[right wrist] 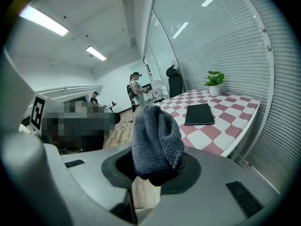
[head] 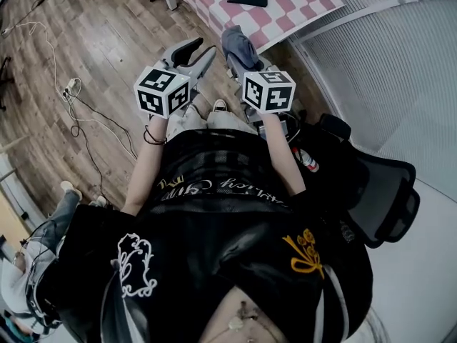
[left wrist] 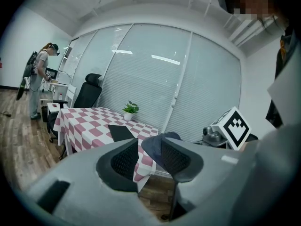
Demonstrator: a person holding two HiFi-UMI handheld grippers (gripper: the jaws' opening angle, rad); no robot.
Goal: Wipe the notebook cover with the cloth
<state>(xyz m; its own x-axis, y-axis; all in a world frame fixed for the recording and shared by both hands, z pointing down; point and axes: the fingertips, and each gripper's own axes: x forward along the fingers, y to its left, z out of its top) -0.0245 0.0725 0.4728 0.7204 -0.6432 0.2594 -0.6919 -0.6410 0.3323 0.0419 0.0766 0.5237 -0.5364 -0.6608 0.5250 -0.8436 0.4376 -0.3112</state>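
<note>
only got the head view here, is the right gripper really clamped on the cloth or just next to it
observer: clamped. in the right gripper view the right gripper is shut on the grey cloth, which bunches up above the jaws.
operator: anything in the left one
observer: no, the left gripper has its jaws apart with nothing between them.
operator: notebook is cut off at my top edge, is the cover free
observer: yes, the black notebook lies closed on the checked table with nothing on its cover.
</note>
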